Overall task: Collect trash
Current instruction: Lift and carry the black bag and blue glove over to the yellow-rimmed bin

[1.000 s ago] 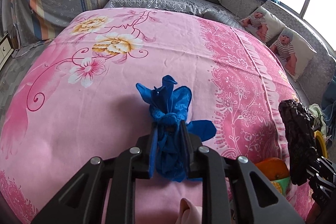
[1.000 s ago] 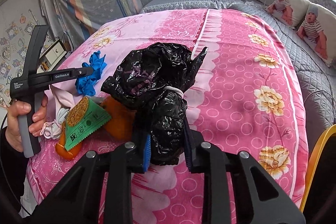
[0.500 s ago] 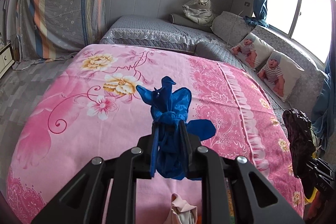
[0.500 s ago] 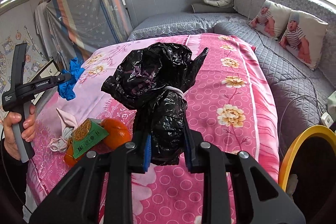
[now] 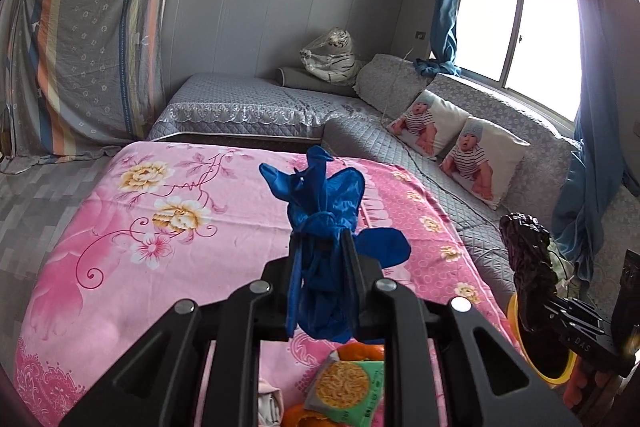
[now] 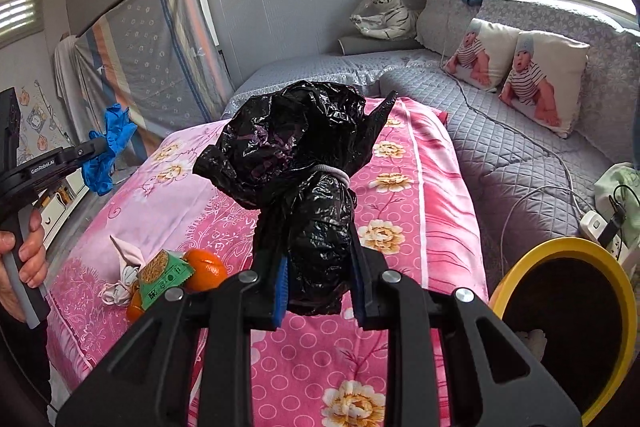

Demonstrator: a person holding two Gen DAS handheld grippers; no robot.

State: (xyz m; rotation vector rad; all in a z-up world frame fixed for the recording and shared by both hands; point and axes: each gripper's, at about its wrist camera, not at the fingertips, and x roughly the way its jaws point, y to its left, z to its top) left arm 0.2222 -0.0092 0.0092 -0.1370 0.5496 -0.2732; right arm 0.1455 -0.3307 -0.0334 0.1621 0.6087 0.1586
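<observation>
My left gripper (image 5: pixel 322 247) is shut on a crumpled blue glove (image 5: pixel 324 203) and holds it in the air above the pink bed (image 5: pixel 120 227). My right gripper (image 6: pixel 318 247) is shut on a tied black plastic bag (image 6: pixel 296 151), held above the bed's right side. The glove also shows at the left of the right wrist view (image 6: pixel 106 151), and the black bag at the right of the left wrist view (image 5: pixel 528 259). A yellow-rimmed bin (image 6: pixel 568 315) with a dark inside stands low at the right, beside the bed.
An orange (image 6: pixel 204 267), a green snack wrapper (image 6: pixel 164 275) and a pale crumpled cloth (image 6: pixel 124 275) lie near the bed's front edge. A grey quilted sofa (image 6: pixel 520 155) with baby-print pillows and a cable runs along the right. A power strip (image 6: pixel 596 223) lies by the bin.
Both grippers have lifted and pulled back from the bed with their loads. The yellow bin has come into the right wrist view at lower right.
</observation>
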